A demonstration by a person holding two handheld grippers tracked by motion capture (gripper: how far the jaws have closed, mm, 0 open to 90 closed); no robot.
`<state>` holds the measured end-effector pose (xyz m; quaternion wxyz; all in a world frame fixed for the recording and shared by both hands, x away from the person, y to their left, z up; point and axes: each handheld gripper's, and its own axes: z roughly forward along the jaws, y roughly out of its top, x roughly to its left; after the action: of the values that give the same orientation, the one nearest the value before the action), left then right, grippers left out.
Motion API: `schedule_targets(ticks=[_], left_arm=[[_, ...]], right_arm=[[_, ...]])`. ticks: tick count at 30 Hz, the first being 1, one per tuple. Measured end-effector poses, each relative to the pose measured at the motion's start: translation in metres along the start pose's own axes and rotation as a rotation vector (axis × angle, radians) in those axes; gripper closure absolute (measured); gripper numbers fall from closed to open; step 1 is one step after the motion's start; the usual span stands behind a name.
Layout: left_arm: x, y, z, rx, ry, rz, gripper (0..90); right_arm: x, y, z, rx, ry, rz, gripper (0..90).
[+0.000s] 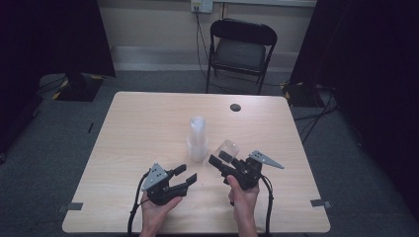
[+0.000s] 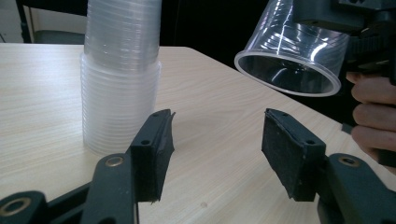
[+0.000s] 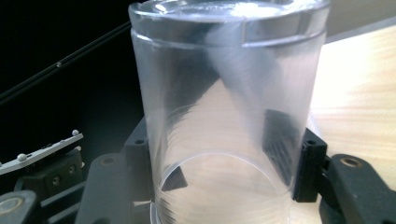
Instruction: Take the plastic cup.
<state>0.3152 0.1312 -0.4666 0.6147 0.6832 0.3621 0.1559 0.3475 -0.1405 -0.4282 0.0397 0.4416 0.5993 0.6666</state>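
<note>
A stack of clear plastic cups (image 1: 197, 139) stands upside down near the middle of the table (image 1: 148, 118); the left gripper view has the stack (image 2: 120, 74) just beyond my left jaws. My right gripper (image 1: 222, 159) is shut on a single clear cup (image 1: 228, 148), held tilted above the table to the right of the stack. That cup (image 3: 224, 107) sits between the right jaws, and its open rim faces the left gripper's camera as the cup (image 2: 292, 51). My left gripper (image 1: 187, 174) is open and holds nothing, low over the table in front of the stack.
A black folding chair (image 1: 240, 49) stands beyond the table's far edge. A dark round grommet (image 1: 235, 107) sits near the far right of the tabletop. Tape marks (image 1: 319, 203) lie at the near corners. Black curtains flank both sides.
</note>
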Motion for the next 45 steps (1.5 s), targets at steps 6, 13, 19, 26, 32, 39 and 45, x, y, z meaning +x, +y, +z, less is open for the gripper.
schedule_targets(ticks=[6, 13, 19, 26, 32, 39, 45], left_arm=[[-0.003, -0.002, 0.003, 0.006, 0.003, 0.038, 43.5], [-0.01, -0.005, 0.007, -0.009, 0.04, 0.115, 48.4], [-0.013, -0.005, 0.008, -0.042, 0.03, 0.134, 52.8], [-0.015, -0.004, 0.009, -0.069, 0.014, 0.161, 59.5], [-0.019, -0.005, 0.012, -0.097, 0.022, 0.192, 59.7], [-0.026, -0.005, 0.016, -0.123, 0.053, 0.226, 55.7], [-0.03, -0.007, 0.02, -0.136, 0.078, 0.254, 55.2]], right_arm=[[-0.001, -0.008, 0.002, 0.014, 0.032, 0.054, 41.0], [0.001, -0.014, 0.004, 0.037, 0.063, 0.095, 41.0], [0.002, -0.018, 0.007, 0.061, 0.088, 0.135, 41.3], [0.003, -0.024, 0.013, 0.097, 0.111, 0.176, 41.2], [0.005, -0.027, 0.015, 0.12, 0.137, 0.217, 41.1], [0.004, -0.027, 0.015, 0.136, 0.152, 0.259, 41.3], [0.005, -0.029, 0.018, 0.158, 0.159, 0.274, 41.8]])
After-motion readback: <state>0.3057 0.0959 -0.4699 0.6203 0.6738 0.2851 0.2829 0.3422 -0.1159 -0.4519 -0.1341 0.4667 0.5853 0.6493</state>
